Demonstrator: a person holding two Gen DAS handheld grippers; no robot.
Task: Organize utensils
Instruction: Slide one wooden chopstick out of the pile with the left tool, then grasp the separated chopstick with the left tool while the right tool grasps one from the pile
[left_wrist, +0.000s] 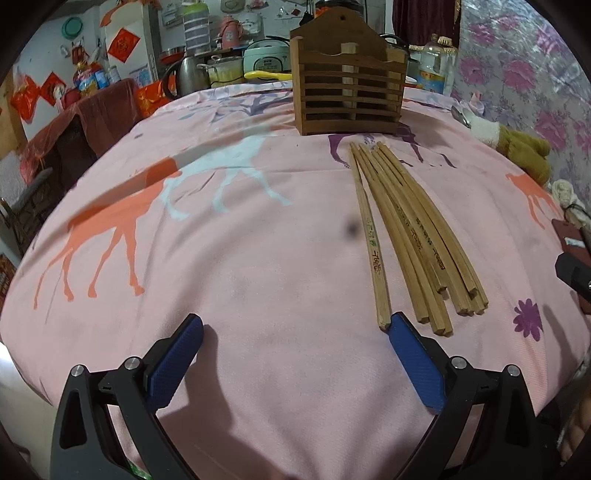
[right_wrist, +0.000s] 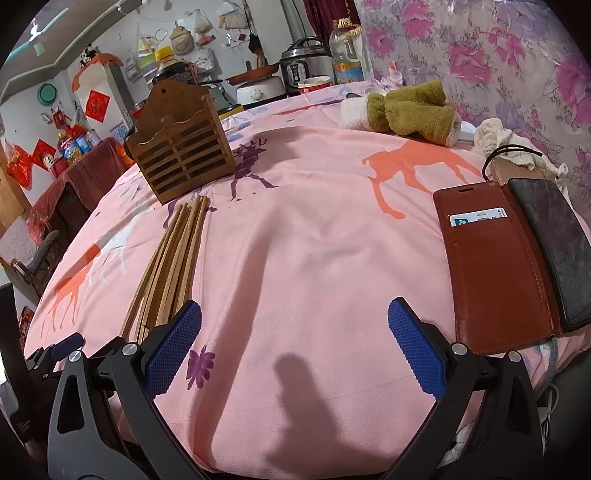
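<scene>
Several wooden chopsticks (left_wrist: 406, 229) lie side by side on the pink cloth, pointing toward a slatted wooden utensil holder (left_wrist: 347, 88) that stands upright at the far side. My left gripper (left_wrist: 295, 328) is open and empty, its right finger beside the near end of the leftmost chopstick. In the right wrist view the chopsticks (right_wrist: 173, 258) lie left of my right gripper (right_wrist: 295, 317), which is open and empty; the holder (right_wrist: 181, 147) stands beyond them.
A brown phone wallet with a dark phone (right_wrist: 517, 251) lies at the right. A green and white plush cloth (right_wrist: 406, 110) and a cream cloth (right_wrist: 506, 140) sit at the far right. Pots, a kettle and bottles (left_wrist: 229, 62) crowd the counter behind.
</scene>
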